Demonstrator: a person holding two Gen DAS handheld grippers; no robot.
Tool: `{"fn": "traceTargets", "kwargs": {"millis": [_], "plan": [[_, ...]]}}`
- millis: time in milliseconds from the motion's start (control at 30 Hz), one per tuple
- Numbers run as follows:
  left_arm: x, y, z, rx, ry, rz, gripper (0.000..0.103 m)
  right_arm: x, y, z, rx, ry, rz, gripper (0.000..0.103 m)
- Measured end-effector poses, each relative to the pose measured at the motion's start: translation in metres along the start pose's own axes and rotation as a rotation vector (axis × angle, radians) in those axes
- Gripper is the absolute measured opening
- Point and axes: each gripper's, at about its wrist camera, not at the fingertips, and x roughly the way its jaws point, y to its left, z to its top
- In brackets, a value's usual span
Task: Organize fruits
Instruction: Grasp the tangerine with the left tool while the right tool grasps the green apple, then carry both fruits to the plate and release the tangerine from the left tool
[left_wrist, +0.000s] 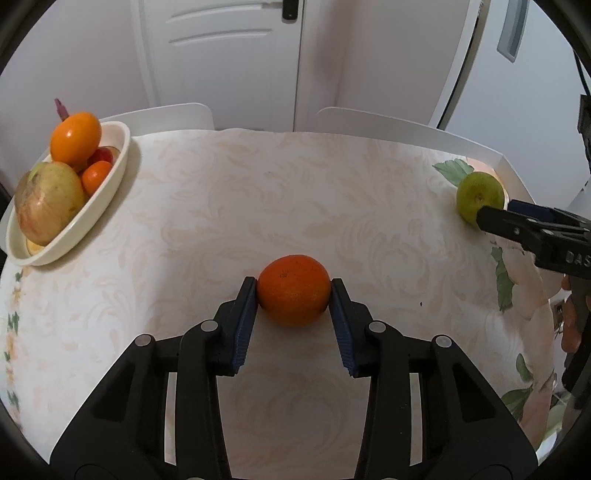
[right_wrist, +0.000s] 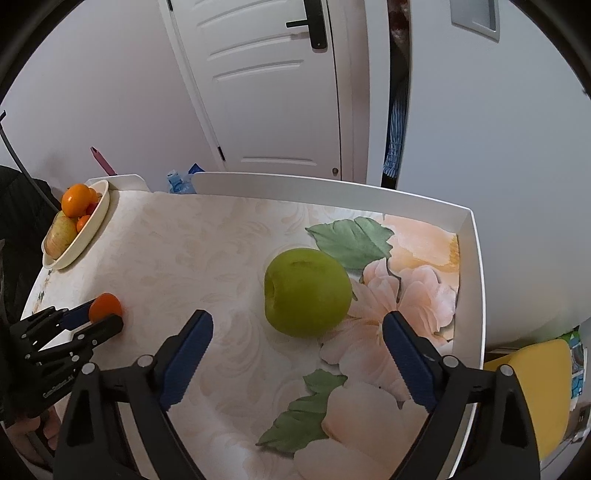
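My left gripper (left_wrist: 293, 291) is shut on an orange (left_wrist: 293, 290), its blue pads touching both sides, low over the tablecloth; the orange also shows in the right wrist view (right_wrist: 105, 306). A green apple (right_wrist: 306, 291) lies on the flowered cloth just ahead of my right gripper (right_wrist: 295, 325), which is open with its fingers wide on either side, apart from the apple. The apple appears at the far right in the left wrist view (left_wrist: 478, 195). A cream oval bowl (left_wrist: 110, 181) at the table's far left holds an orange, apples and a small tangerine.
The white table edge (right_wrist: 476, 295) runs close on the right of the apple. Two white chair backs (left_wrist: 388, 122) stand behind the table. A white door (right_wrist: 277, 92) and walls are beyond. A yellow object (right_wrist: 535, 387) sits off the table at right.
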Motion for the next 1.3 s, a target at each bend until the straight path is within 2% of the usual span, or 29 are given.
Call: {"fn": "traceTargets", "kwargs": {"millis": [67, 133, 633, 700, 833, 967, 1300], "plan": [[-0.001, 0.000, 0.000, 0.001, 0.002, 0.004, 0.043, 0.003, 0.000, 0.001, -0.006, 0.005, 0.000, 0.081], [-0.001, 0.001, -0.001, 0.001, 0.003, 0.008, 0.043, 0.007, 0.000, 0.002, -0.010, 0.008, 0.000, 0.077], [-0.009, 0.006, -0.003, -0.017, -0.010, 0.024, 0.043, 0.017, -0.005, 0.010, 0.009, 0.007, 0.012, 0.067], [-0.011, 0.006, -0.003, -0.022, -0.013, 0.027, 0.043, 0.018, -0.007, 0.011, 0.019, 0.010, 0.015, 0.063], [-0.017, 0.008, -0.003, -0.031, -0.022, 0.032, 0.043, 0.020, -0.010, 0.014, 0.024, 0.018, 0.012, 0.048], [-0.026, 0.013, -0.003, -0.041, -0.034, 0.036, 0.043, 0.014, -0.009, 0.014, 0.016, 0.009, 0.021, 0.048], [-0.062, 0.029, 0.004, -0.062, -0.089, 0.056, 0.043, -0.010, 0.024, 0.020, -0.027, -0.018, 0.050, 0.048]]}}
